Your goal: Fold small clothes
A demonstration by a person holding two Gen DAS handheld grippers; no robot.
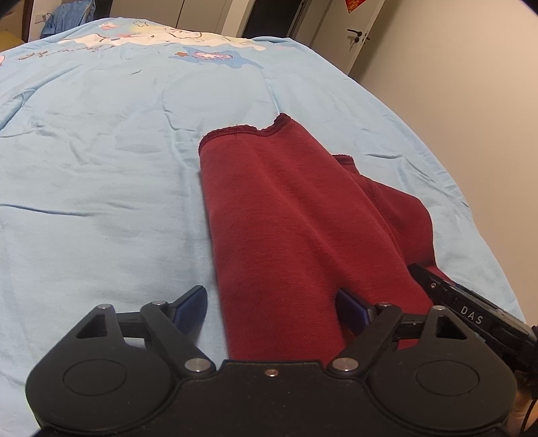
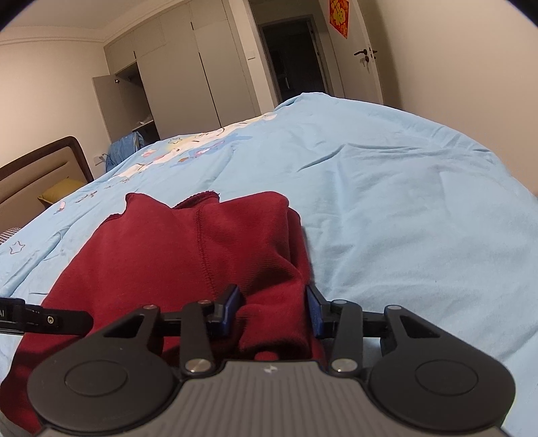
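We see a bedroom w/ plain beige walls (image 2: 454, 50) under warm indoor light. A bed cover (image 2: 386, 188), light blue w/ cartoon print, fills the foreground. Built-in wardrobe (image 2: 188, 74) on far wall, one door open. Dark doorway (image 2: 292, 57) beside it, then a door w/ lever handle (image 2: 364, 53) and red decoration (image 2: 339, 15). Brown-framed headboard (image 2: 43, 168) at left, yellow pillow (image 2: 62, 191) beside it.

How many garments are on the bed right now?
1: a dark red garment on the light blue bedspread, between both grippers. Its folds could hide another.
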